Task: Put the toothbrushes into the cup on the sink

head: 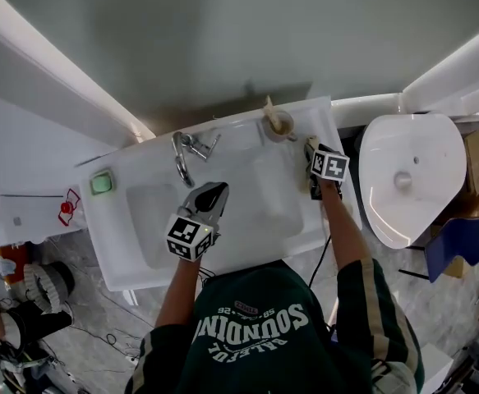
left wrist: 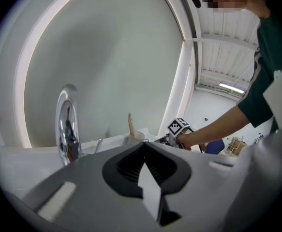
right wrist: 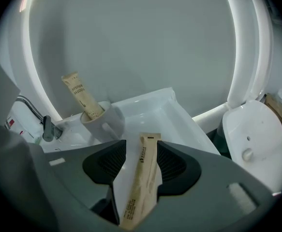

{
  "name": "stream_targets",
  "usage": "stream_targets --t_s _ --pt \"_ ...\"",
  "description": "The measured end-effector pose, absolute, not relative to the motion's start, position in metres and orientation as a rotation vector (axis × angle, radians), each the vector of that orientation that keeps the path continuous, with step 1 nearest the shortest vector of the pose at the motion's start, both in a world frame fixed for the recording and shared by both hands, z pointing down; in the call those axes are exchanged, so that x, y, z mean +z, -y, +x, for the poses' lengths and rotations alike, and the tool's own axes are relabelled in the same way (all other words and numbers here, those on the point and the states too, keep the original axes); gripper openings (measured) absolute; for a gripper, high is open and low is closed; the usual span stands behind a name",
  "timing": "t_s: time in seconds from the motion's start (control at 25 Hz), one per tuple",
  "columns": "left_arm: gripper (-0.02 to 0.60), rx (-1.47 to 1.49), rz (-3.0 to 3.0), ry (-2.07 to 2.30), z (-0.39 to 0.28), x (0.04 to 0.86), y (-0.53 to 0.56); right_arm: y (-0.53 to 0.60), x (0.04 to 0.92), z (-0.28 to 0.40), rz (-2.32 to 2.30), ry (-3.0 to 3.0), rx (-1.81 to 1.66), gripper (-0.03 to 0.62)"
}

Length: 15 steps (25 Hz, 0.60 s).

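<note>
A white cup stands at the sink's back right corner with one tan wrapped toothbrush leaning in it; the right gripper view shows the cup and that toothbrush too. My right gripper is at the sink's right rim just behind the cup. Its jaws stand open, with a second wrapped toothbrush lying lengthwise between them on the sink's ledge and a gap at its left side. My left gripper hovers over the basin, shut and empty.
A chrome faucet rises at the back of the white sink. A green soap bar sits on the sink's left corner. A white toilet stands to the right, with boxes and a blue chair beyond it.
</note>
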<state>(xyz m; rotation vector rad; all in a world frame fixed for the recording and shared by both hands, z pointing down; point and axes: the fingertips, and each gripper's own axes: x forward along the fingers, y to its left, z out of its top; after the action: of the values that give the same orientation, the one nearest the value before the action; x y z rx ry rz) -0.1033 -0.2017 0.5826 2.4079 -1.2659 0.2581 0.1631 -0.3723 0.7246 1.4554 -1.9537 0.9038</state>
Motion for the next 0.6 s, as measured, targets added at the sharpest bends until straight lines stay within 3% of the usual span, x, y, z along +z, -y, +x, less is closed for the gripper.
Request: stream_targets --t_s 0.6 --pt "0.051 0.276 2.338 1.320 -0.125 0.592 0.201 0.370 0.775 0.178 1.454 1.730 1.071 0.148"
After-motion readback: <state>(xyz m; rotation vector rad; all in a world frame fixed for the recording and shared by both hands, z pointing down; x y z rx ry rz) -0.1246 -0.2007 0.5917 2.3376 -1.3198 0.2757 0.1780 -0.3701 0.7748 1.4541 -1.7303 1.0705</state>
